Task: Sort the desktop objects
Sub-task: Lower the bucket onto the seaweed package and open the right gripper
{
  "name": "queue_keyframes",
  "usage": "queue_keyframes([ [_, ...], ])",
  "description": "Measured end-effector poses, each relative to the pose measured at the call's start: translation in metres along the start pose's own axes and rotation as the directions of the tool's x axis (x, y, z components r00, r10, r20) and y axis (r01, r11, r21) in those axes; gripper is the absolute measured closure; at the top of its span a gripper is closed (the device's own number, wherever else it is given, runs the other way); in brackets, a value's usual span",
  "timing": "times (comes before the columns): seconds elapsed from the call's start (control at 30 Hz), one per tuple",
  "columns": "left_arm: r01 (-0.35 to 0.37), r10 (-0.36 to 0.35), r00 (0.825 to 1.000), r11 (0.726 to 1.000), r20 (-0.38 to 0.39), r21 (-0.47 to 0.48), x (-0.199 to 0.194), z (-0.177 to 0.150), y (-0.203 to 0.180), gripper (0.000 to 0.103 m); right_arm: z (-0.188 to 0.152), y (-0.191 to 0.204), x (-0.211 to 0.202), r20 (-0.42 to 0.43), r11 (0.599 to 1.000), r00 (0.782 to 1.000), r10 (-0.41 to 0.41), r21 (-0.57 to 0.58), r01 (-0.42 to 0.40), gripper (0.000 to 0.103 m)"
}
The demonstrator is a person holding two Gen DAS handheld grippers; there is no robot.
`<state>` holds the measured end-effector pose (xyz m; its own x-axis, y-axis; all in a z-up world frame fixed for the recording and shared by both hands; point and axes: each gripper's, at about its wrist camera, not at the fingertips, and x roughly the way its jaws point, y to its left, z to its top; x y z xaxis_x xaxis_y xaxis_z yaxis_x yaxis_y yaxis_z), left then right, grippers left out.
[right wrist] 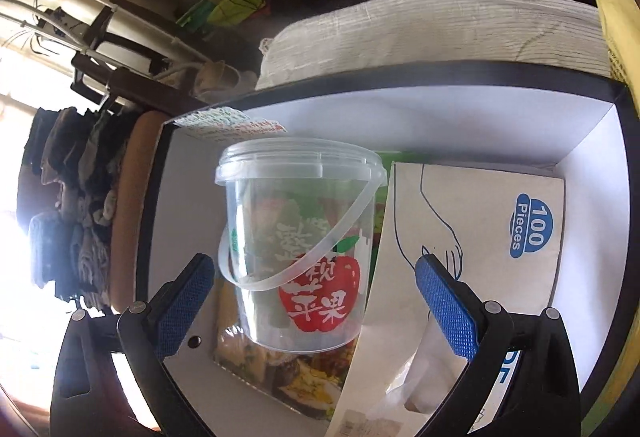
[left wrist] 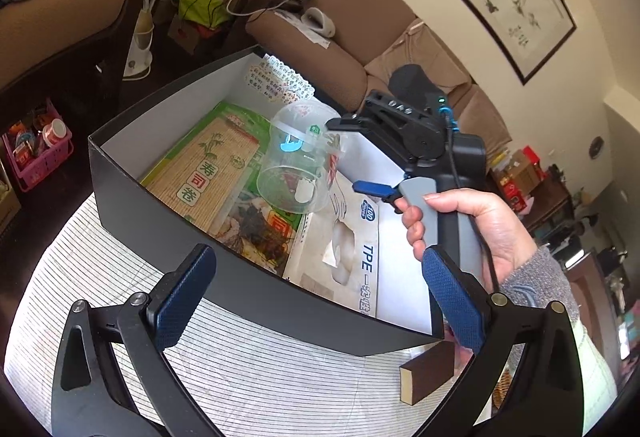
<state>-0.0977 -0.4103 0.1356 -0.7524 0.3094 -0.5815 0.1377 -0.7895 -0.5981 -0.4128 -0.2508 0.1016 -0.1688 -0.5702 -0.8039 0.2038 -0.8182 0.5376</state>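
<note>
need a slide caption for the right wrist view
Open right gripper around a clear lidded tub over the black box, above a sushi mat pack and glove box.

We see our right gripper (right wrist: 314, 303) with its blue pads spread wide, above a black box with white inner walls (right wrist: 400, 109). A clear lidded plastic bucket (right wrist: 296, 241) with a red apple label lies between the fingers, over a sushi mat package (right wrist: 280, 369). Just beside it lies a glove box (right wrist: 480, 229) marked "100 Pieces".
</note>
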Motion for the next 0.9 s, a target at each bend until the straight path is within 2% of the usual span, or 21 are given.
queue_keyframes([
  [0.2, 0.009, -0.009, 1.000, 1.000, -0.009, 0.018, 0.003, -0.001, -0.006, 0.000, -0.008, 0.032, -0.039, 0.082, 0.991, 0.996, 0.018, -0.135, -0.006, 0.000],
  [0.37, 0.011, -0.010, 1.000, 0.999, -0.019, 0.048, 0.005, -0.004, -0.018, 0.000, -0.035, 0.051, -0.069, 0.121, 0.970, 0.992, 0.028, -0.245, 0.003, 0.000],
  [0.6, -0.031, 0.035, 0.999, 0.993, -0.034, 0.116, 0.008, -0.009, -0.036, 0.000, -0.077, 0.030, -0.101, 0.175, 0.955, 0.985, 0.002, -0.292, 0.050, 0.000],
  [0.7, -0.094, 0.100, 0.994, 0.984, -0.038, 0.148, 0.011, -0.012, -0.042, 0.000, -0.092, 0.022, -0.108, 0.192, 0.940, 0.981, -0.022, -0.331, 0.086, 0.000],
  [0.9, -0.249, 0.266, 0.962, 0.947, -0.058, 0.203, 0.023, -0.015, -0.046, 0.000, -0.123, 0.020, -0.110, 0.229, 0.901, 0.969, -0.088, -0.398, 0.175, 0.000],
])
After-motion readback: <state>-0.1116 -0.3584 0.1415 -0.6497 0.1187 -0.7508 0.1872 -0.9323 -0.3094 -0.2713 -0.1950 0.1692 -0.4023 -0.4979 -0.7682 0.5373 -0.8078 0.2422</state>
